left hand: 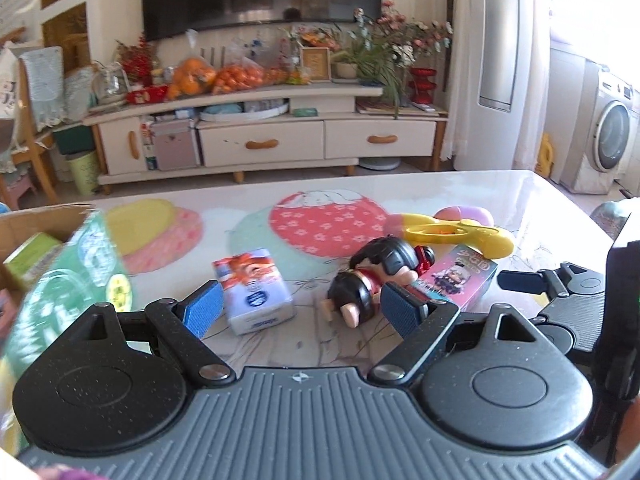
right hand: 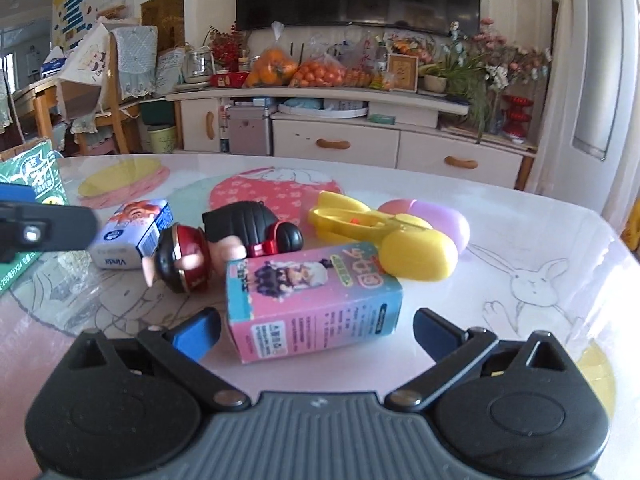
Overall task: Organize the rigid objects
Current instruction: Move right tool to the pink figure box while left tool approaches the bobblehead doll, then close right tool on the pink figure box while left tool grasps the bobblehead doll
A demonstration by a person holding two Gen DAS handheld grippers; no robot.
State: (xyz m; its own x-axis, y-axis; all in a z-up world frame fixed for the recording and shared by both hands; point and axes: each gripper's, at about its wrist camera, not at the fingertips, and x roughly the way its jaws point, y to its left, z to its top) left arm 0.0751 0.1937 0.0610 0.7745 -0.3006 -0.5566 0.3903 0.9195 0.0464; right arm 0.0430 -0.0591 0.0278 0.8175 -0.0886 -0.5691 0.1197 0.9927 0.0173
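Note:
A pink and teal figure box point(right hand: 312, 304) lies on its side between the wide-spread fingers of my right gripper point(right hand: 316, 332), and neither pad touches it. My left gripper point(left hand: 303, 310) is open too. A small tissue pack point(left hand: 256, 296) sits just inside its left finger, and a black-haired doll in red point(left hand: 368, 284) lies by its right finger. The pink box point(left hand: 460, 284) lies beyond the doll. Behind them is a yellow plastic toy point(right hand: 360, 220) with a yellow egg point(right hand: 418, 256) and a pink-purple egg point(right hand: 440, 216).
A cardboard box with green print point(left hand: 60, 280) stands open at the table's left edge. The table point(right hand: 540, 240) has a glossy cartoon-printed cover. Across the room is a TV cabinet point(left hand: 264, 140) loaded with fruit bags and flowers. A chair point(right hand: 120, 80) stands far left.

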